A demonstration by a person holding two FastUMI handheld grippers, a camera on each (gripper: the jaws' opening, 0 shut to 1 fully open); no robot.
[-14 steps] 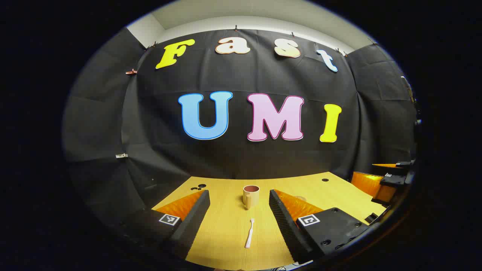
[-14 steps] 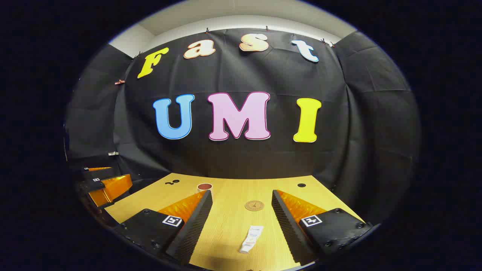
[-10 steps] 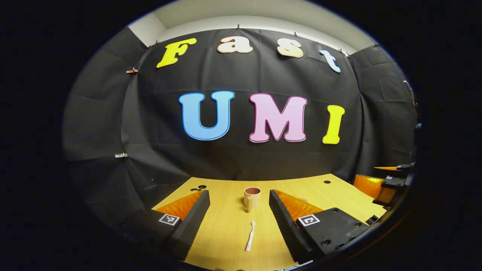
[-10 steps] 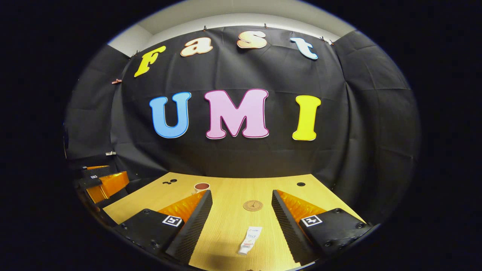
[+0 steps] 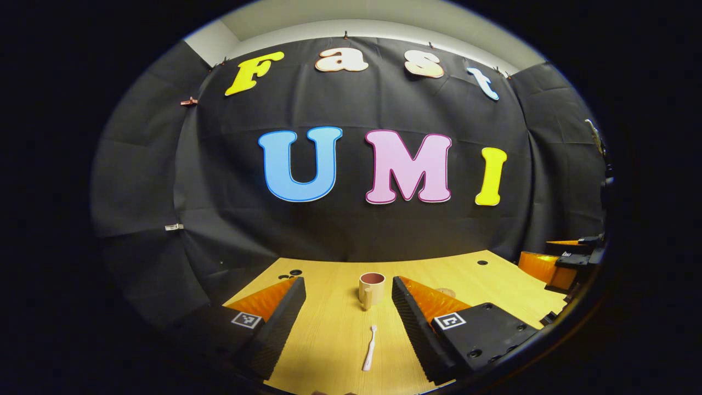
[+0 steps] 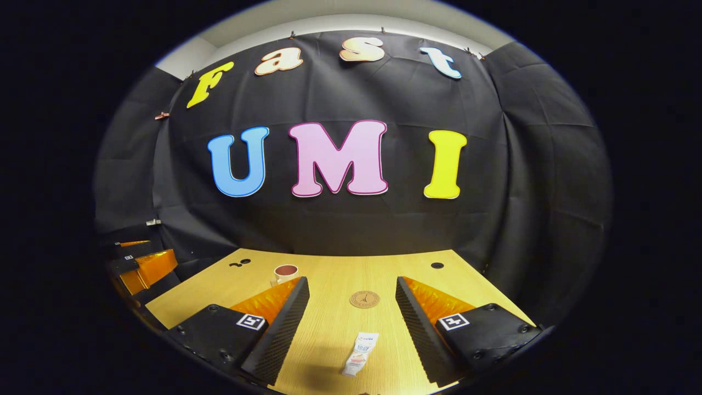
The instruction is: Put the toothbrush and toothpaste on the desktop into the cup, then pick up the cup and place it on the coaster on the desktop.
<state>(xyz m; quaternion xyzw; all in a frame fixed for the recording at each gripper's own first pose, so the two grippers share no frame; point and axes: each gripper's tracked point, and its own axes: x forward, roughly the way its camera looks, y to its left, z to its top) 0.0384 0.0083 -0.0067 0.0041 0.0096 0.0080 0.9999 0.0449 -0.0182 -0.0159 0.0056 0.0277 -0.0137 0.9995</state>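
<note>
In the left gripper view a white toothbrush (image 5: 369,355) lies on the wooden desk, between the fingers of my open left gripper (image 5: 347,288) and nearer to me than the fingertips. A beige cup (image 5: 371,289) with a dark red inside stands upright just beyond them. In the right gripper view a small white toothpaste tube (image 6: 360,353) lies flat between the fingers of my open right gripper (image 6: 351,288). The round brown coaster (image 6: 364,299) rests farther out. The cup (image 6: 285,272) shows behind that gripper's left finger. Both grippers hover above the desk, holding nothing.
The wooden desk (image 6: 340,269) ends at the black cloth wall. Small dark holes (image 6: 437,265) mark its far corners. My right gripper (image 5: 565,262) shows at the right edge of the left gripper view; my left gripper (image 6: 140,264) shows at the left edge of the right gripper view.
Both grippers have edged slightly forward and shifted a little; the toothbrush and the toothpaste sit a bit lower between the fingers. Nothing on the desk has moved.
</note>
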